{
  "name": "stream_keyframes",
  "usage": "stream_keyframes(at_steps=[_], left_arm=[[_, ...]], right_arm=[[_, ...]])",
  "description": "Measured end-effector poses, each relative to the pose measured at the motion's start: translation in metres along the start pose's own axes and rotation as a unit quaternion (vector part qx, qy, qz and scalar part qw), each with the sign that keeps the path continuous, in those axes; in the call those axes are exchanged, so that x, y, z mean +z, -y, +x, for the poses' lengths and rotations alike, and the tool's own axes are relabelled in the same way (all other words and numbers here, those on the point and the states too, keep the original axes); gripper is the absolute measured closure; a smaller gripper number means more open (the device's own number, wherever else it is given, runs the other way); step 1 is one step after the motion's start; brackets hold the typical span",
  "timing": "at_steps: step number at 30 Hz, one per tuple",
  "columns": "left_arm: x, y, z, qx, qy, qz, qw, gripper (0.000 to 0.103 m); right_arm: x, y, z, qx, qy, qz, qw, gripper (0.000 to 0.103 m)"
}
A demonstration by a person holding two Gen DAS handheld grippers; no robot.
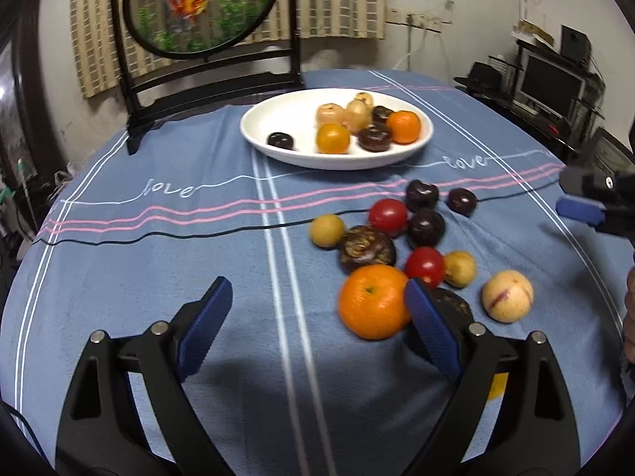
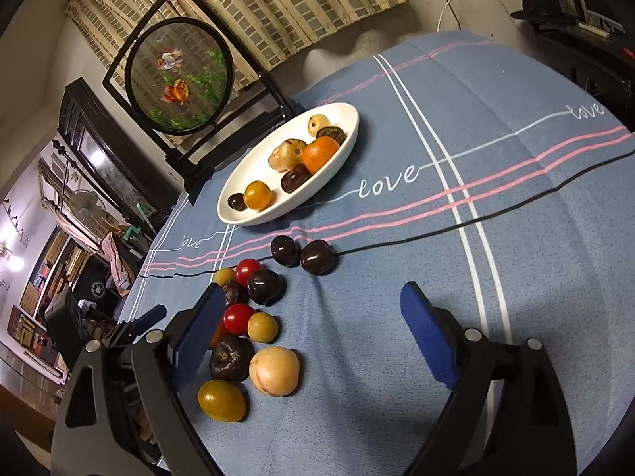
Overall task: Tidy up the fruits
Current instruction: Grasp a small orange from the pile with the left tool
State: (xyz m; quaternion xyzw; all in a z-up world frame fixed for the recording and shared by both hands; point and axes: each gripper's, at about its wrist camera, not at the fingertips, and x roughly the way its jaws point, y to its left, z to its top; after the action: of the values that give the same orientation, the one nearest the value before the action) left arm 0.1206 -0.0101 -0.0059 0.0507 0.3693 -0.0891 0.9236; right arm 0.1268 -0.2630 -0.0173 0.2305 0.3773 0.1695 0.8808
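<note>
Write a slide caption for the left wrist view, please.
Open left gripper hovers beside a large orange among loose fruit, white plate half filled beyond.

Loose fruits beside a white plate point(image 1: 278, 150)

Eight fruits rest on the plate; in front of it lie a big orange point(image 1: 373, 301), two red tomatoes point(image 1: 388, 216), dark plums point(image 1: 422, 195) and yellow ones.

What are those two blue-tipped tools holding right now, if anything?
Nothing. The left tool and the right tool both stand open over the tablecloth, with no fruit between their pads.
</note>
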Motion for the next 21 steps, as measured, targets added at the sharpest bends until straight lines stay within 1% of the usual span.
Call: stream_keyframes(at_steps=[2,5,7,9,12,13,16,18,21], left_arm=[[-0.001,0.005,0.004,0.001,-0.006,0.011,0.9999,0.013],[-0.002,0.005,0.011,0.004,-0.021,0.013,0.9997,0.006],[-0.001,0.001,0.009,0.015,-0.015,0.01,0.9997,0.006],[-0.001,-0.012,0.001,0.042,-0.001,-0.006,0.9991,0.005],[-0.006,-0.034,-0.007,0.071,0.008,-0.034,0.9968,0.005],[-0.009,-0.043,-0.011,0.074,0.009,-0.047,0.9961,0.005],[-0.01,-0.057,-0.019,0.066,0.024,-0.076,0.9946,0.006],[-0.01,-0.053,-0.02,0.063,0.031,-0.069,0.9951,0.006],[-0.01,-0.035,-0.014,0.064,0.024,-0.023,0.9974,0.005]], right_arm=[[0.0,-0.001,-0.001,0.002,0.002,0.0,1.0,0.013],[0.001,-0.001,-0.001,0.003,0.002,-0.001,1.0,0.013],[0.001,-0.001,-0.001,0.003,0.004,-0.001,1.0,0.013],[0.002,0.001,-0.002,0.001,0.007,0.003,1.0,0.013],[0.003,0.007,-0.005,0.005,0.011,0.016,1.0,0.013],[0.003,0.007,-0.005,0.007,0.011,0.019,1.0,0.013],[0.003,0.005,-0.005,0.009,0.012,0.015,1.0,0.013],[0.003,0.003,-0.005,0.011,0.011,0.01,1.0,0.013],[0.002,0.002,-0.003,0.01,0.01,0.009,1.0,0.013]])
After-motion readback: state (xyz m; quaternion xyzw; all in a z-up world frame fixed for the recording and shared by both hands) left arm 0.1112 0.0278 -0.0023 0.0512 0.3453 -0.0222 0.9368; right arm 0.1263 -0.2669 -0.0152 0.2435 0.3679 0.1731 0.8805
